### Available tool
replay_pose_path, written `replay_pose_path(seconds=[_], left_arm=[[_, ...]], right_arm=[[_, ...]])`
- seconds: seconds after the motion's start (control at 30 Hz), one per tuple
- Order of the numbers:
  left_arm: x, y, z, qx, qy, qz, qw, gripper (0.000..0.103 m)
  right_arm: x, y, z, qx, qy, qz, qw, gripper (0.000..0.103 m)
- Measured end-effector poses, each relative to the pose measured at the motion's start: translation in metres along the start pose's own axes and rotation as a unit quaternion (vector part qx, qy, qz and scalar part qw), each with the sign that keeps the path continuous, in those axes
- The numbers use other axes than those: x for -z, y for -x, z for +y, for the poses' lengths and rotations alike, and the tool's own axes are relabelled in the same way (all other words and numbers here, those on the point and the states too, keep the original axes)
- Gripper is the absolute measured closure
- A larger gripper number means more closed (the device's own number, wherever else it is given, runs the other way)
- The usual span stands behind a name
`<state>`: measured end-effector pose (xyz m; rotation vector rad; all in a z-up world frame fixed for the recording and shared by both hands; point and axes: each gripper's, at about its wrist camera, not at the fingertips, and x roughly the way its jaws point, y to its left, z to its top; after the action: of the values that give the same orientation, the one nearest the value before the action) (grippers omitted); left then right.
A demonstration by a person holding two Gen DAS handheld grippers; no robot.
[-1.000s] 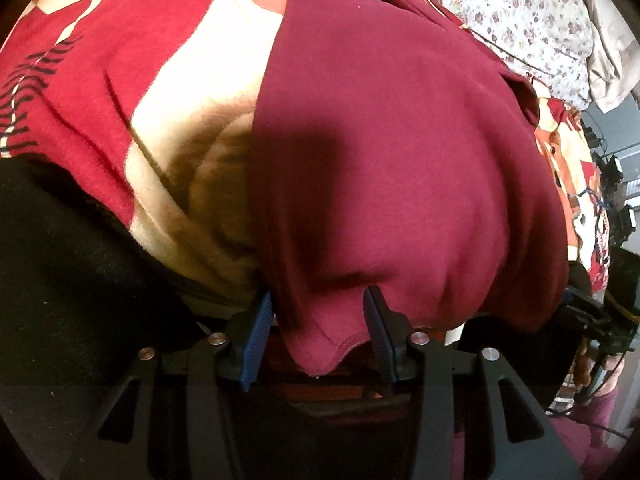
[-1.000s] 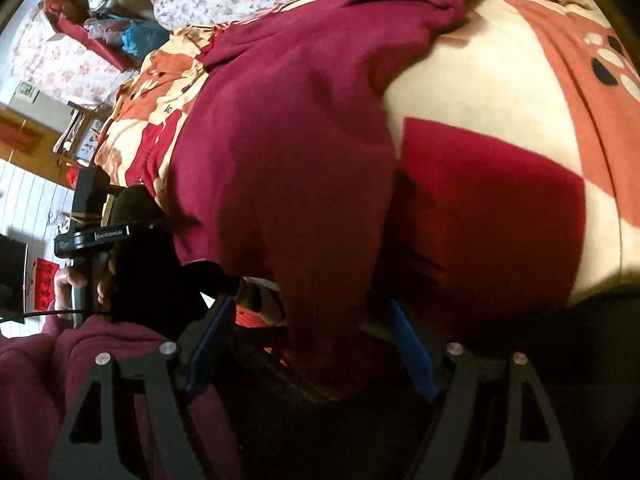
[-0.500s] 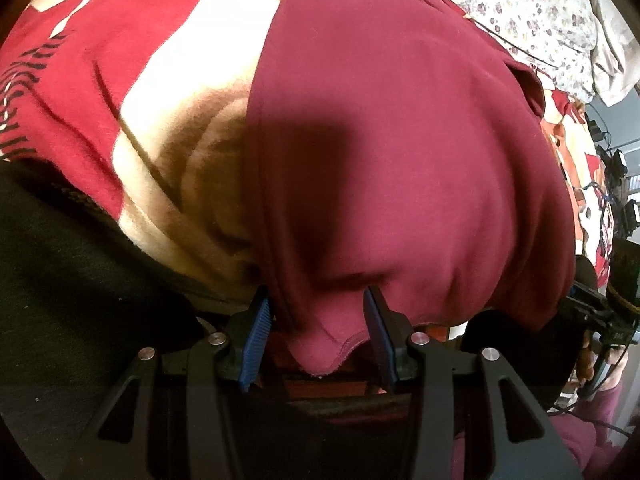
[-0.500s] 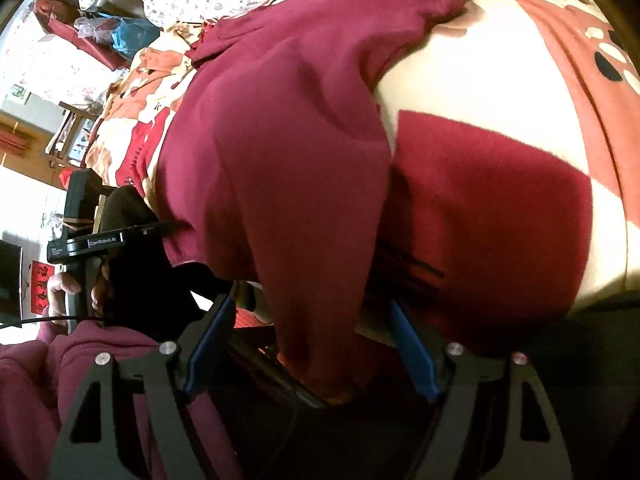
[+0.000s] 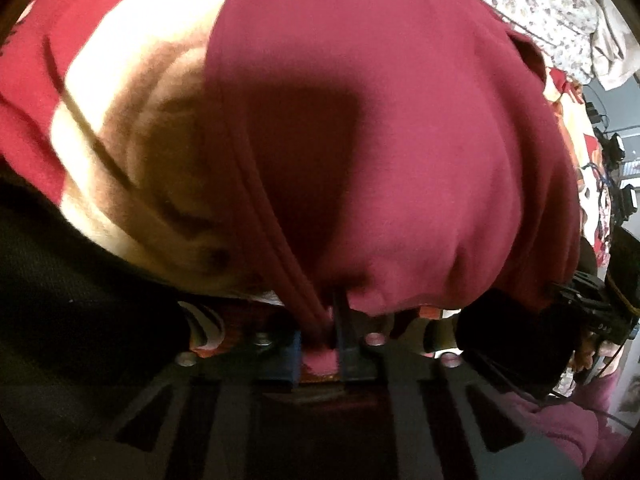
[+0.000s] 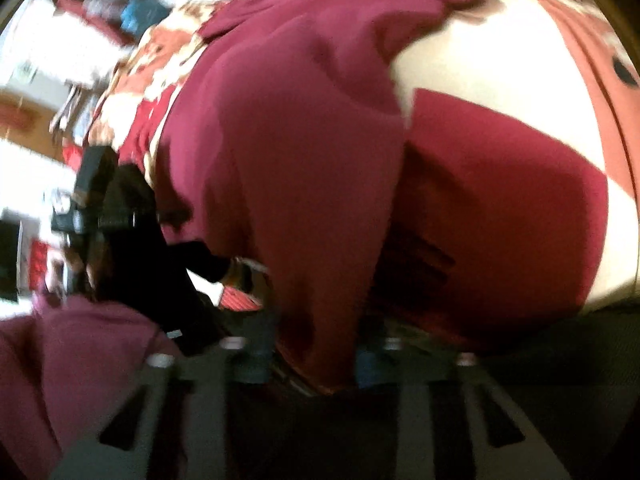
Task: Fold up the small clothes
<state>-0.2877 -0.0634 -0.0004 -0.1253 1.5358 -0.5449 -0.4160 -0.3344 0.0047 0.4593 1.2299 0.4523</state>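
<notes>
A maroon garment (image 5: 400,140) lies spread on a red, cream and orange blanket (image 5: 120,60). My left gripper (image 5: 320,336) is shut on the garment's near hem corner, with the cloth bunched between its blue pads. In the blurred right wrist view the same garment (image 6: 300,160) hangs toward me. My right gripper (image 6: 312,364) is closing its jaws on the garment's other near edge, and the cloth fills the gap between the fingers (image 6: 368,364). The left gripper's black body (image 6: 92,216) shows at that view's left side.
A floral sheet (image 5: 540,8) covers the far end of the bed. A person's maroon sleeve (image 6: 60,380) fills the lower left of the right wrist view. Furniture and clutter (image 6: 100,8) stand beyond the bed's left side. Cables and gear (image 5: 616,152) sit at the right.
Both grippers have closed on the garment's near hem, which was loose between open jaws before. The left gripper has dipped closer to the cloth. The right wrist view has gone blurred.
</notes>
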Motion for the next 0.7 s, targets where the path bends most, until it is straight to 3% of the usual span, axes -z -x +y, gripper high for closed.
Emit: replay_pose_path(seconds=[0.27, 0.4, 0.53, 0.7], left_arm=[[0.007, 0.061, 0.005, 0.062, -0.016, -0.074, 0.9952, 0.103], [0.001, 0.100, 0.010, 0.088, -0.011, -0.135, 0.9868, 0.103], [-0.015, 0.133, 0.010, 0.103, -0.002, -0.193, 0.9757, 0.103], [-0.028, 0.160, 0.008, 0.111, -0.009, -0.239, 0.9646, 0.103]], right_arm=[[-0.010, 0.043, 0.016, -0.067, 0.021, -0.066, 0.995, 0.091], [-0.023, 0.068, 0.021, -0.111, 0.017, -0.126, 0.986, 0.091], [-0.040, 0.083, 0.028, -0.119, 0.023, -0.167, 0.979, 0.091], [-0.058, 0.100, 0.031, -0.145, 0.024, -0.204, 0.968, 0.091]])
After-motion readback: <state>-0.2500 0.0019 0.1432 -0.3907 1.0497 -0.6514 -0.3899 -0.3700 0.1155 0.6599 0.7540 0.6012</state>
